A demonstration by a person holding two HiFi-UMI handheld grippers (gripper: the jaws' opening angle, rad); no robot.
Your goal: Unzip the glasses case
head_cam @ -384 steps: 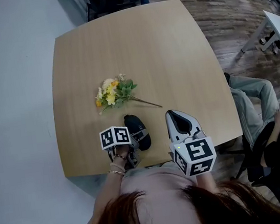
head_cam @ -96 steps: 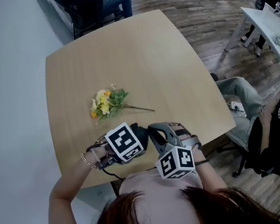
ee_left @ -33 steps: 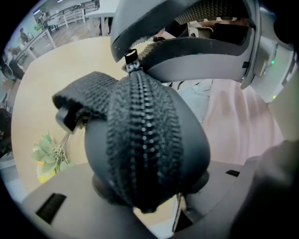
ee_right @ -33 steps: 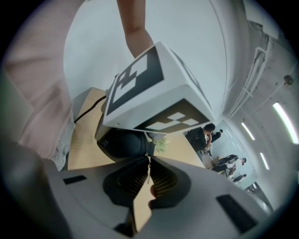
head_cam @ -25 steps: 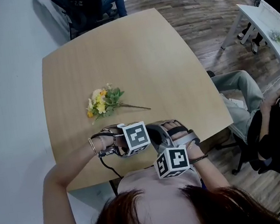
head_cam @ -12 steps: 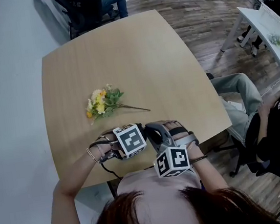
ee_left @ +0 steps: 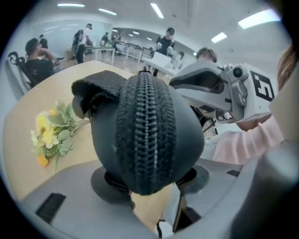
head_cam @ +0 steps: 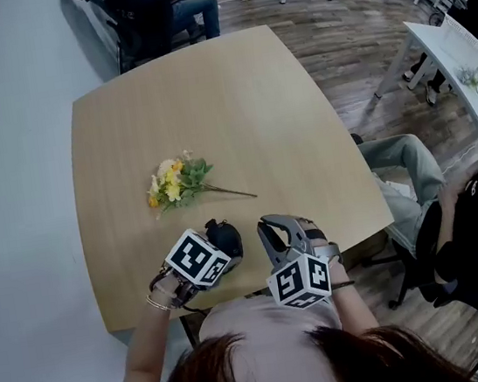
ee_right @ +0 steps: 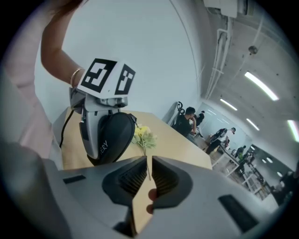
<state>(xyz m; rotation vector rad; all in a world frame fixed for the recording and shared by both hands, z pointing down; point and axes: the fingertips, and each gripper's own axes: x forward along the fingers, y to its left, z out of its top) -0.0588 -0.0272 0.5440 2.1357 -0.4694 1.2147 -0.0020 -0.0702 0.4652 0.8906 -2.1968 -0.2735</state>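
Two claws are hovering at the near edge of the pale wooden desk: the left claw is clamping the black oval zippered glasses case, zip seemingly all closed, while the right claw, pinched together, is holding nothing.

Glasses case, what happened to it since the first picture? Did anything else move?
The left gripper took hold of the glasses case, which lay on the table at first, and tipped it up so the zipper faces its camera. The right gripper came in close beside it, jaws nearly together and empty. The flowers stayed put, and the zipper still looks closed.
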